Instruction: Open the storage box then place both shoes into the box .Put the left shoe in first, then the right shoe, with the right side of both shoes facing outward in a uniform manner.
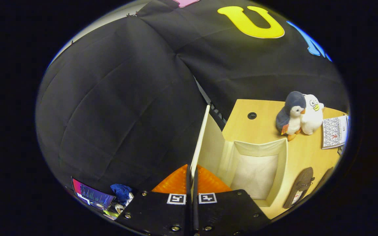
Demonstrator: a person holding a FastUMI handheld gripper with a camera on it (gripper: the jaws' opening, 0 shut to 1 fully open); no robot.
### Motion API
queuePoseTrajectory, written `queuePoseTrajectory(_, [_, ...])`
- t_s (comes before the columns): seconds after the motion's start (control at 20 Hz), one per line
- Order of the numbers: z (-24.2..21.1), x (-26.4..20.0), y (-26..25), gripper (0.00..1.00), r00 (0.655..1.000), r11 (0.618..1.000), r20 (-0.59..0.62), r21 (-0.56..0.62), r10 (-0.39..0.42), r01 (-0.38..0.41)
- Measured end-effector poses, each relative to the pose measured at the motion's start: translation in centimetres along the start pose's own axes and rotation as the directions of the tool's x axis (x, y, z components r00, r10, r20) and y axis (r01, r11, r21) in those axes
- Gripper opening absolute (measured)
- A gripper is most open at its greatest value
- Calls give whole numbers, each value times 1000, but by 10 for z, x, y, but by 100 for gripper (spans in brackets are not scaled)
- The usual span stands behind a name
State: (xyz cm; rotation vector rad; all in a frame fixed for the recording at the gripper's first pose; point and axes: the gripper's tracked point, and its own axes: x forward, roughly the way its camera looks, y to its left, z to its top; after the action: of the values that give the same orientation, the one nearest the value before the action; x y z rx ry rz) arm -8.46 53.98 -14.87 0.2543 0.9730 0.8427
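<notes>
Both fingers (179, 181) of the gripper (192, 178) are pressing nearly together, pinching the thin edge of the storage box's lid (199, 141) between them, so the gap is only as wide as that panel. The lid is standing upright, seen edge-on, rising from between the fingers toward the booth's black wall. Just beside it, to the right of the fingers, the storage box (282, 164) is sitting open on the wooden table (307, 150), its pale interior showing (nothing seems to be lying inside). Two dark shoes are lying on the table beyond the box's right wall: one shoe (300, 186) near it, the other shoe (325, 177) partly cut off. Two plush toys (299, 113) are standing behind the box, touching each other, with a patterned booklet (333, 131) beside them.
</notes>
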Motion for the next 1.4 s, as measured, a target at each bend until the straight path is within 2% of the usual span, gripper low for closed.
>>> queuePoseTrajectory(0.3, [-20,75,49,0,997,1000,-82,13,5,-4])
queuePoseTrajectory(0.55, [-56,144,56,0,985,998,-157,-6,-69,69])
queuePoseTrajectory(0.7, [-79,169,49,14,975,993,-193,-60,-112,102])
queuePoseTrajectory(0.75, [-82,173,51,14,974,993,-202,-66,-105,94])
queuePoseTrajectory(1.0, [-68,155,49,79,982,991,-165,-111,-91,73])
queuePoseTrajectory(1.25, [-36,104,28,82,992,990,-103,-128,-77,63])
queuePoseTrajectory(1.4, [-10,62,2,82,995,989,-45,-121,-90,84])
